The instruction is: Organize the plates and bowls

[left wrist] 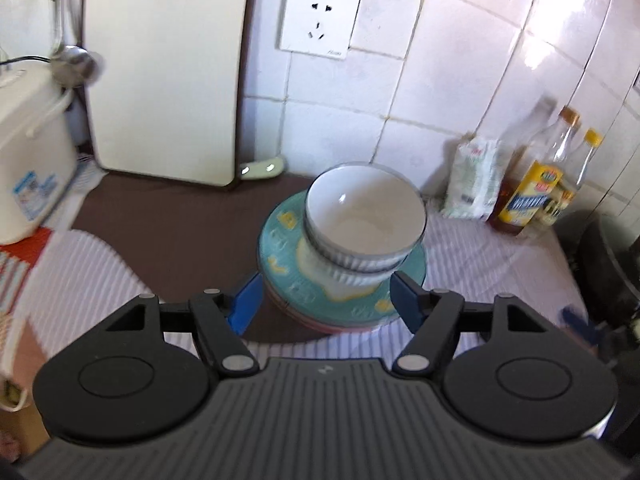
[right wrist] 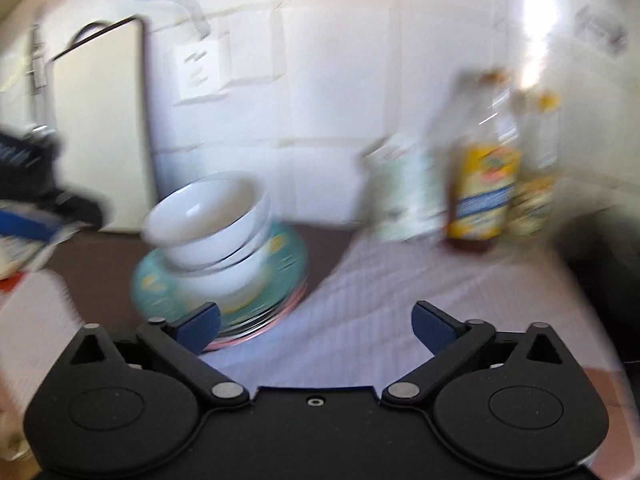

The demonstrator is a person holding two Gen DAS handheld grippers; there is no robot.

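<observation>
Two white ribbed bowls (left wrist: 362, 220) sit nested on a teal patterned plate (left wrist: 288, 276), which tops a small pile of plates with a pink one at the bottom. The pile rests on the counter near the tiled wall. My left gripper (left wrist: 326, 300) is open just in front of the pile, its blue fingers either side of the plate's near rim and apart from it. The blurred right wrist view shows the same bowls (right wrist: 208, 220) on the teal plate (right wrist: 160, 292). My right gripper (right wrist: 316, 324) is wide open, with only cloth between its fingers. The left gripper (right wrist: 32, 216) shows there at the left edge.
A white cutting board (left wrist: 164, 68) leans on the wall at the left, beside a white appliance (left wrist: 28, 164). Bottles (left wrist: 536, 184) and a white pouch (left wrist: 476, 176) stand at the right by a dark pot (left wrist: 608, 264). A striped cloth (left wrist: 480, 264) covers the counter.
</observation>
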